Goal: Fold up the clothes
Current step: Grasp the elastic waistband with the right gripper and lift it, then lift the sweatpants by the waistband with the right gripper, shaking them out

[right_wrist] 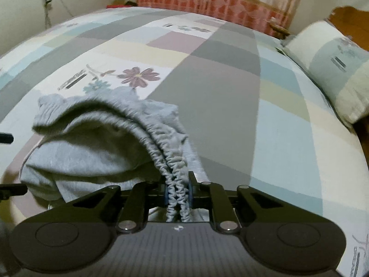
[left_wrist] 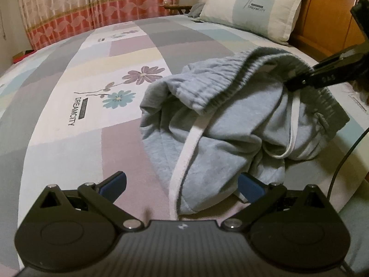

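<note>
A crumpled pale blue-grey pair of sweatpants lies on the patchwork bedsheet. Its ribbed elastic waistband is lifted off the bed, and my right gripper is shut on a doubled fold of it. In the left wrist view that gripper comes in from the right and pinches the waistband's raised edge. A white drawstring hangs from the waistband and runs toward my left gripper. That gripper is open low over the sheet, and its blue pads stand on either side of the cord and the garment's near edge without pressing on them.
A pillow leans against the wooden headboard at the far right. A patterned red and cream curtain hangs behind the bed. A black cable runs down at the right by the bed's edge.
</note>
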The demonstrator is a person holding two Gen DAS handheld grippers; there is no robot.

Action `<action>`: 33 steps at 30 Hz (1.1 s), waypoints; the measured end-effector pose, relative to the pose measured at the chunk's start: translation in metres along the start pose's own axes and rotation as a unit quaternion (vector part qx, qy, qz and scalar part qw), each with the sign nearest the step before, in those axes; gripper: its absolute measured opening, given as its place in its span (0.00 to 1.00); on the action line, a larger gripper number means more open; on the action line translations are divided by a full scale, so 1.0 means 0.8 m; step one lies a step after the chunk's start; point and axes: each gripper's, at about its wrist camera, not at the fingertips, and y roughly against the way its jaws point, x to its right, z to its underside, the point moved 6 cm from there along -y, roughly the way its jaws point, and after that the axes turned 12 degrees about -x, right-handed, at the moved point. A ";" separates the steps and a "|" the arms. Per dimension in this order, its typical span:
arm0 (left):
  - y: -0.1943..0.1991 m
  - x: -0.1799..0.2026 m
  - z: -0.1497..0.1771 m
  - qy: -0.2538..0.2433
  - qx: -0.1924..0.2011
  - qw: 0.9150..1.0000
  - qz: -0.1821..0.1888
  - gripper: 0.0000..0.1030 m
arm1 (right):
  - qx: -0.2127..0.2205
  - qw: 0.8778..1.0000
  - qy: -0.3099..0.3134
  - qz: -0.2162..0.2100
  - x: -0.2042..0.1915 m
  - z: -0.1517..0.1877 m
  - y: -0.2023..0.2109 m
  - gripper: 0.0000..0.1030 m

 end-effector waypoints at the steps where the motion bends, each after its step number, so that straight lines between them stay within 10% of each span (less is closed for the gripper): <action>1: 0.001 0.001 -0.001 -0.002 0.001 1.000 0.002 0.99 | -0.001 1.000 -0.009 -0.005 0.005 0.000 0.002 0.16; 24: 0.013 0.070 -0.042 -0.060 0.031 0.996 0.052 0.99 | -0.072 0.971 -0.208 0.093 0.196 0.109 0.004 0.17; 33: 0.007 0.119 -0.066 -0.108 0.036 0.992 0.053 0.99 | -0.050 0.978 -0.168 0.113 0.175 0.134 0.043 0.39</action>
